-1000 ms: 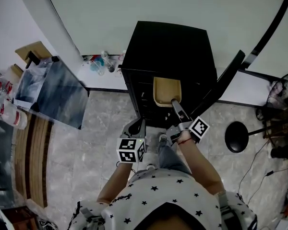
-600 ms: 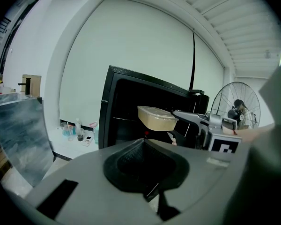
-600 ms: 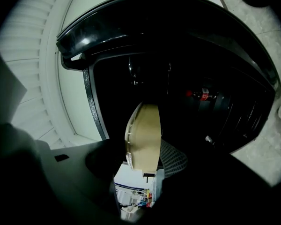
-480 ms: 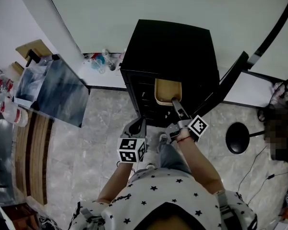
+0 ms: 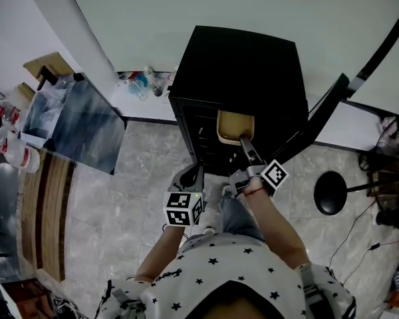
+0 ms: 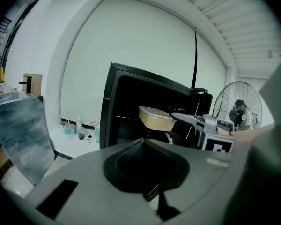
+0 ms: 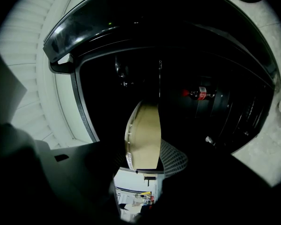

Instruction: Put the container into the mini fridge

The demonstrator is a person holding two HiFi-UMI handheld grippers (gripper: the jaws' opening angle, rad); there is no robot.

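The black mini fridge [image 5: 243,78] stands against the wall with its door [image 5: 322,118] swung open to the right. A tan lidded container [image 5: 234,126] hangs at the fridge's open front, and my right gripper [image 5: 245,142] is shut on its near edge. In the right gripper view the container [image 7: 143,136] stands edge-on between the jaws, in front of the dark fridge interior. My left gripper [image 5: 190,177] is held low in front of the fridge, left of the container, shut and holding nothing. From the left gripper view the container [image 6: 156,117] shows level before the fridge [image 6: 126,102].
A cola bottle [image 7: 197,94] lies inside the fridge. Left of me is a glass-topped table [image 5: 73,128], with small bottles [image 5: 143,85] on the floor by the wall. A round black stool [image 5: 330,191] is at the right, and a standing fan [image 6: 241,104] beyond it.
Almost nothing: the view has shifted slightly. My right gripper still holds the container at the fridge opening, and the left gripper stays where it was.
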